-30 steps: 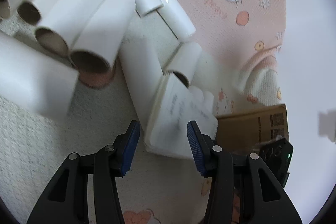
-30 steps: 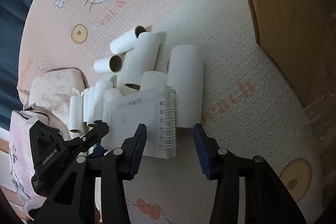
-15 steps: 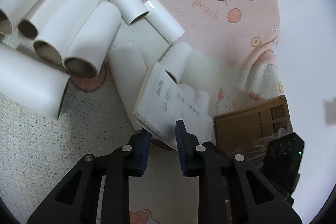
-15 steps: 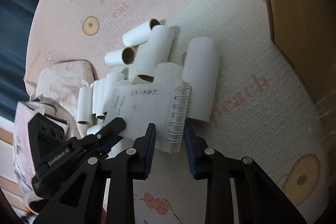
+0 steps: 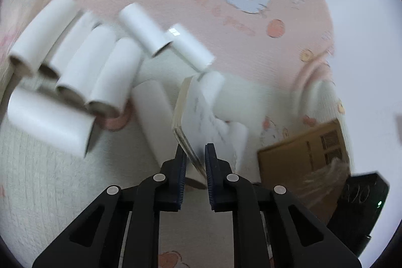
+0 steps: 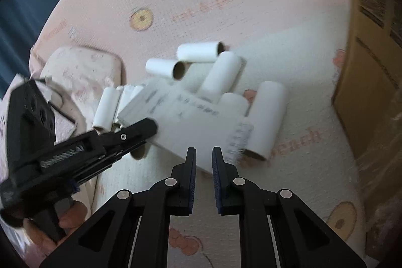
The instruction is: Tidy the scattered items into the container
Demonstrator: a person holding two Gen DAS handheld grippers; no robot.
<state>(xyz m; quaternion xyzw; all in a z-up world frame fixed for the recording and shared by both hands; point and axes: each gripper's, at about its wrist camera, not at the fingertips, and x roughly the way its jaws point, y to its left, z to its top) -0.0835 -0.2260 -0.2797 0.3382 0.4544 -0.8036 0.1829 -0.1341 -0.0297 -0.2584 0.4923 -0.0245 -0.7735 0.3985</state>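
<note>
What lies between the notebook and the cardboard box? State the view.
Right wrist view: one white tube lies beside the notebook, then bare mat up to the cardboard box.

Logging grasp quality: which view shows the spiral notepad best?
The right wrist view: the notepad shows its whole written face and coil edge, with both claws at its edges. The left wrist view shows it edge-on, blurred, clamped in the left claw.

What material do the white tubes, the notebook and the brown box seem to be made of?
White tubes: likely cardboard, matte white outside, brown inside at the open ends. Notebook: paper pages with handwriting, and what looks like a wire spiral binding. Brown box: apparently corrugated cardboard, plain brown with printed labels.
</note>
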